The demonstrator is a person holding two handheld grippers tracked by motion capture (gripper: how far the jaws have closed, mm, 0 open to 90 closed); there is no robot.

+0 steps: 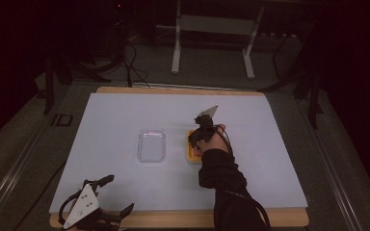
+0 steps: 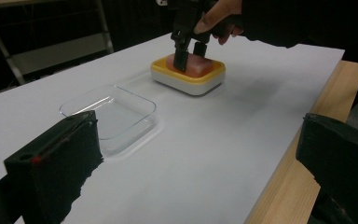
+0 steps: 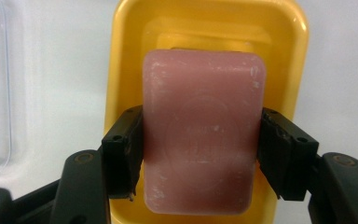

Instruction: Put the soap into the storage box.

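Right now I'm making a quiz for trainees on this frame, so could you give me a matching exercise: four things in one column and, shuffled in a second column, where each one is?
Things:
1. pink soap bar
2. clear plastic lid
3. left gripper
4. yellow soap dish

Places or states:
A. lying alone on the white sheet, left of the dish
B. low at the table's near edge, jaws wide apart
C. between the right gripper's jaws, one on each long side
D. on the white sheet, holding the soap

Pairs: 1-C, 2-A, 3-B, 4-D
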